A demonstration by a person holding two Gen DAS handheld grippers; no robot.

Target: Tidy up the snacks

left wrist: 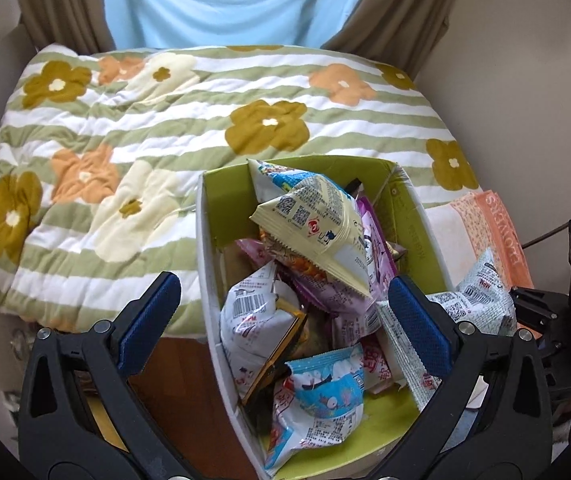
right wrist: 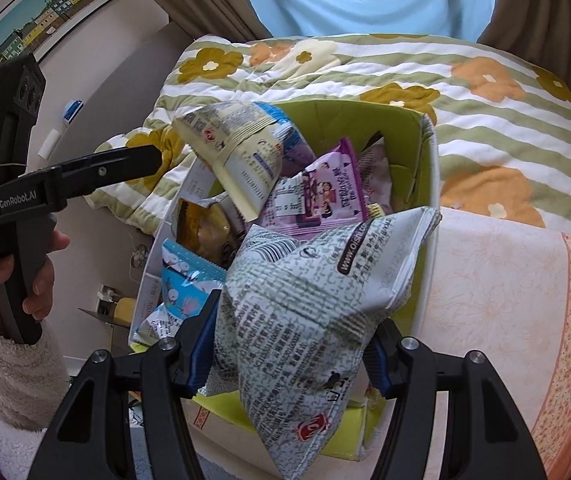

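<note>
Glossy crinkled snack packets point(left wrist: 305, 280) heap inside the lime-green cardboard box point(left wrist: 413, 216) on a quilted floral blanket point(left wrist: 165, 120) in the left wrist view; the left gripper point(left wrist: 281, 316) stands wide open over them, blue ribbed pads bare. From the right wrist, the right gripper point(right wrist: 289, 354) clamps a puffy grey-printed foil bag point(right wrist: 305, 300) just above the box point(right wrist: 429, 168).

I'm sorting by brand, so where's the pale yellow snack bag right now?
The pale yellow snack bag lies on top of the pile in the green box, toward its far end, above the purple packet.
</note>
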